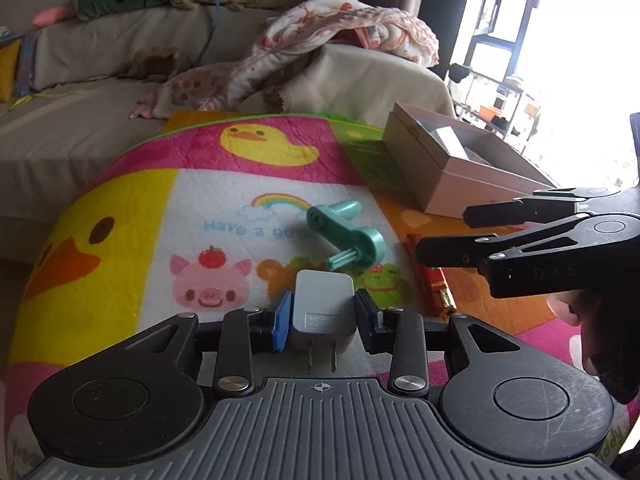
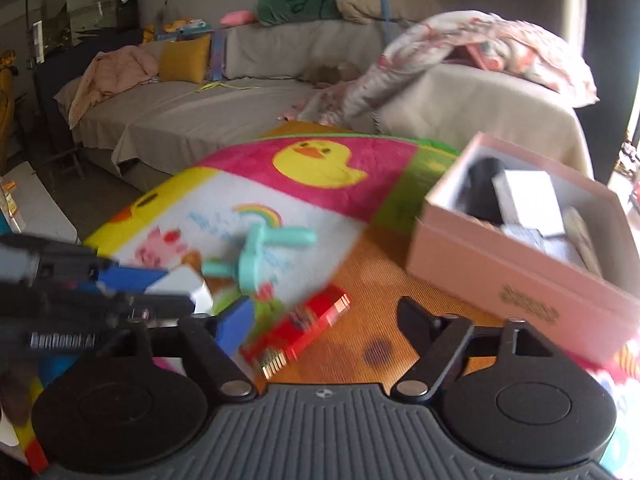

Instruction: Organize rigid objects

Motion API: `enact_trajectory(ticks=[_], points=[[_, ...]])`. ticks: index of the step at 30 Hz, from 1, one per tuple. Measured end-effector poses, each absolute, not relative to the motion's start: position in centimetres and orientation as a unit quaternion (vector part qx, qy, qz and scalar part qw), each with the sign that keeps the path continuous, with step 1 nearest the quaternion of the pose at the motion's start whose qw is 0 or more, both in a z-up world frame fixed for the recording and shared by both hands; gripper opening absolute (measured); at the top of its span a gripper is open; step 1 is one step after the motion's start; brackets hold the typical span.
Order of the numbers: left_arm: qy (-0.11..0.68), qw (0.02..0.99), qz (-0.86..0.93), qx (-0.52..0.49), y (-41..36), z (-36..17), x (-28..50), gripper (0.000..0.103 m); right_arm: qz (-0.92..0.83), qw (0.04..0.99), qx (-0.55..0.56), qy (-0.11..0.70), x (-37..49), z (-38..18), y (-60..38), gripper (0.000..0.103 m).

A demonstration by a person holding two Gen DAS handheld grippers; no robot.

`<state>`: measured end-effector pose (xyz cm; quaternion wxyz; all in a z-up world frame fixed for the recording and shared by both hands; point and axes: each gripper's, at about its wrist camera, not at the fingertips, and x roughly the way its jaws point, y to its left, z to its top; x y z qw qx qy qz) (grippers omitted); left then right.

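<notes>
A grey sofa (image 1: pixel 80 128) with a crumpled floral blanket (image 1: pixel 320 40) stands behind the bright, quilted cartoon mat (image 1: pixel 200 184). On the mat lie a glossy red pack (image 1: pixel 430 280) and a smooth teal plastic crank (image 1: pixel 344 236), just beside the left gripper (image 1: pixel 322 312), whose fingers are clamped on a boxy grey charger plug (image 1: pixel 322 308), prongs towards the camera. The right gripper (image 2: pixel 324 320) has its fingers spread apart and empty above the orange patch, near the pink cardboard box (image 2: pixel 500 276) holding small items.
</notes>
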<state>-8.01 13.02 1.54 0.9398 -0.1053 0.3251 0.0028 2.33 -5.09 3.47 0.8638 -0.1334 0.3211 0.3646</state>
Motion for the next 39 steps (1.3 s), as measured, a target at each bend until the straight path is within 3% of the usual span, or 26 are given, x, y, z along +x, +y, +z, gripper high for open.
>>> enact_trajectory(ticks=[8, 17, 23, 26, 29, 39], points=[[0.311, 0.941, 0.010, -0.132, 14.3, 0.8, -8.6, 0.041, 0.364, 0.852, -0.196, 0.321, 1.5, 1.7, -2.5, 0.075], [0.299, 0.942, 0.013, -0.152, 14.3, 0.4, -8.6, 0.041, 0.218, 0.890, -0.306, 0.260, 1.4, 0.7, -7.9, 0.081], [0.307, 0.944, 0.008, -0.125, 13.1, 0.6, -8.4, 0.040, 0.246, 0.888, -0.176, 0.346, 3.1, 1.1, -10.6, 0.087], [0.310, 0.942, -0.012, -0.132, 12.7, 0.6, -8.5, 0.041, 0.249, 0.890, -0.156, 0.348, 2.6, 0.8, -10.0, 0.090], [0.307, 0.939, -0.026, -0.150, 12.5, 0.4, -8.5, 0.041, 0.257, 0.886, -0.136, 0.362, 2.7, 0.4, -9.1, 0.103], [0.304, 0.943, -0.021, -0.131, 11.8, 0.2, -8.5, 0.041, 0.236, 0.891, -0.093, 0.376, 3.4, -0.1, -8.1, 0.103]])
